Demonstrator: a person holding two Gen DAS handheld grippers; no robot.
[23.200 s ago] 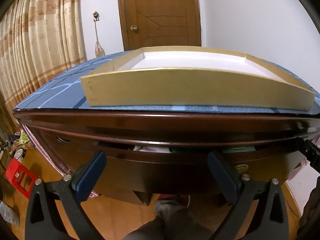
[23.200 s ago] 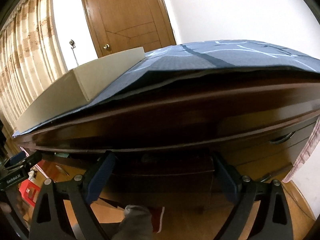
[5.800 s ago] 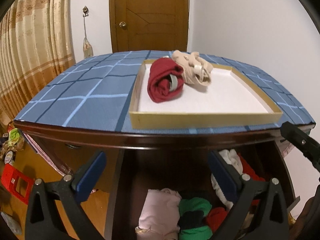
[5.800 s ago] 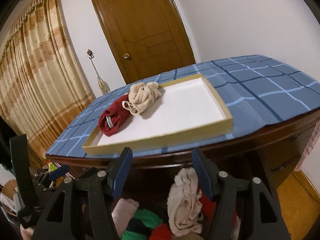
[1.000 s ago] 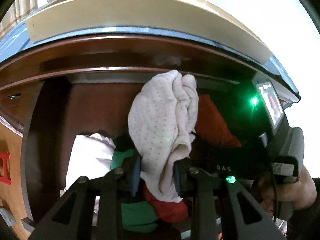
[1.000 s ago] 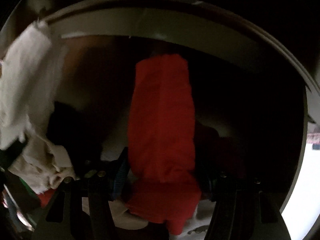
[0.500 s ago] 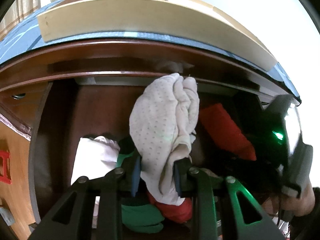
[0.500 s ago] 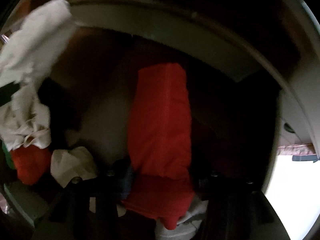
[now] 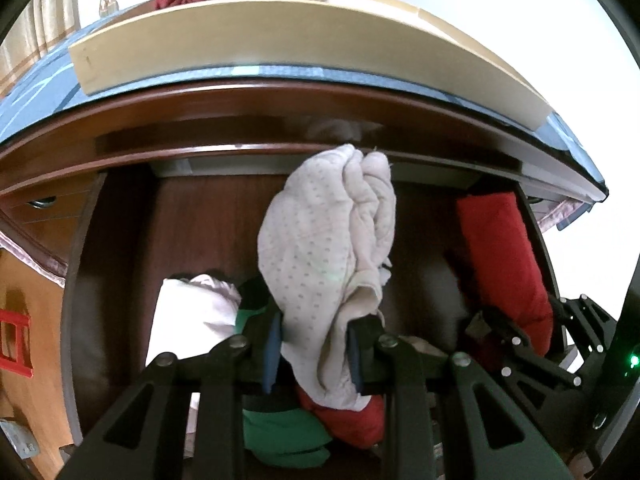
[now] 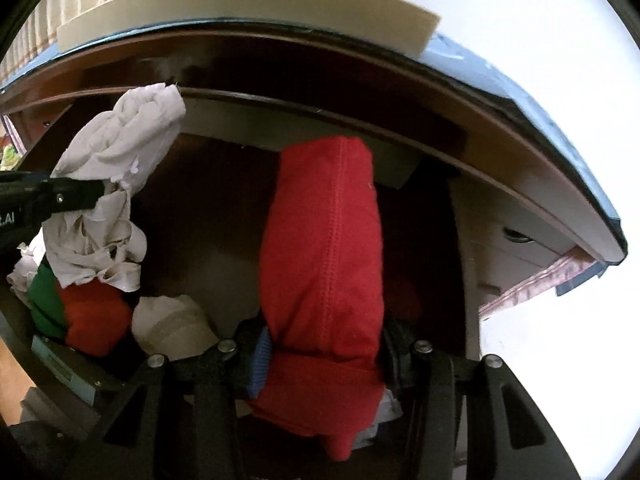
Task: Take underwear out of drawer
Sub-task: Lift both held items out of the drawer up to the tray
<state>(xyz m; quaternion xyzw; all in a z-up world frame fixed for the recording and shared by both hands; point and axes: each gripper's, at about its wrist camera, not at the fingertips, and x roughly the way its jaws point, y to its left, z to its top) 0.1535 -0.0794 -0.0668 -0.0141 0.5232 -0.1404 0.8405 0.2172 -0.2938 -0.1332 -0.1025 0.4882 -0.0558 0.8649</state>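
The left gripper point(image 9: 314, 350) is clamped on a pale dotted underwear bundle point(image 9: 326, 248), crumpled and bunched, held over the open drawer point(image 9: 108, 264). The right gripper point(image 10: 322, 360) pinches a red folded underwear roll point(image 10: 324, 248), thick and seamed, above the remaining white, green and red pieces. Compared with a second ago, the red roll has come out of the dark drawer towards the tray point(image 9: 256, 40).
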